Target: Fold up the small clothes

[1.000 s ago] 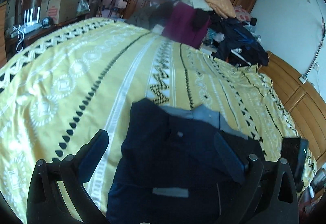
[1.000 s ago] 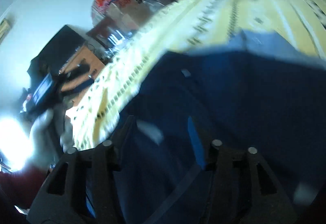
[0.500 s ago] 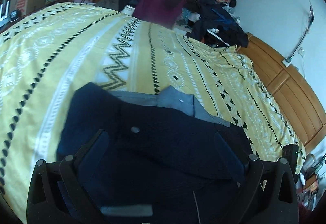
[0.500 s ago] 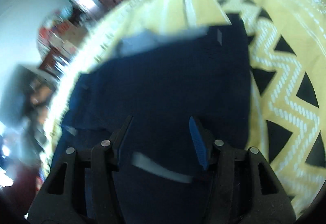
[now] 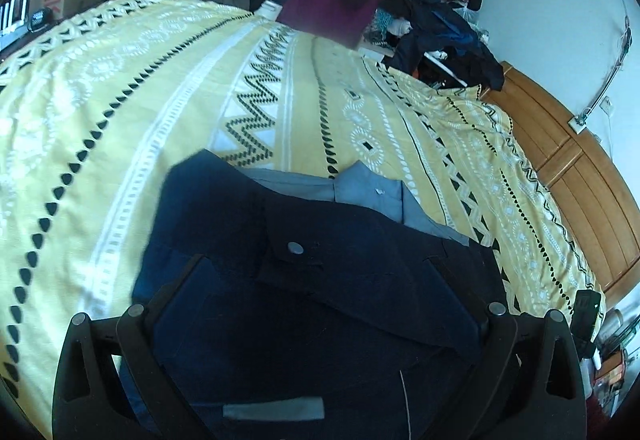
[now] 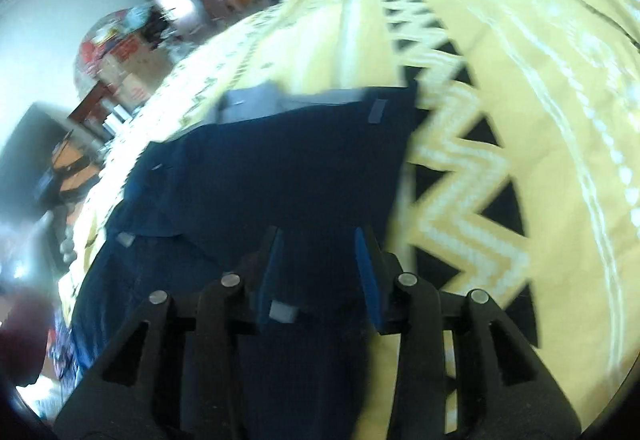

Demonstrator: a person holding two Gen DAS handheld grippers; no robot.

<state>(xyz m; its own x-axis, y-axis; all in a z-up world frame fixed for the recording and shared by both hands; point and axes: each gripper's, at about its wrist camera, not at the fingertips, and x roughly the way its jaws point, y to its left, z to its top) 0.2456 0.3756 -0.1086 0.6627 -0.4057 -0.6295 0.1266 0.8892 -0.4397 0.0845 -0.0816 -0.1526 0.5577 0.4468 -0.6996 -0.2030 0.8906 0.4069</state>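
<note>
Dark navy snap-flap garment (image 5: 320,280) now lies flatter on the yellow patterned bedspread (image 5: 120,100); left gripper (image 5: 316,264) gapes wide, right gripper (image 6: 318,236) half-open, both empty, so folding can start.

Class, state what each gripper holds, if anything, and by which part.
Neither holds anything: the left gripper and right gripper are open above the navy garment.

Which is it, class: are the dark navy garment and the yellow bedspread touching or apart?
Touching. In the left wrist view the navy garment lies flat on the bedspread, its edges meeting the fabric with no gap; the right wrist view agrees, though blurred.
</note>
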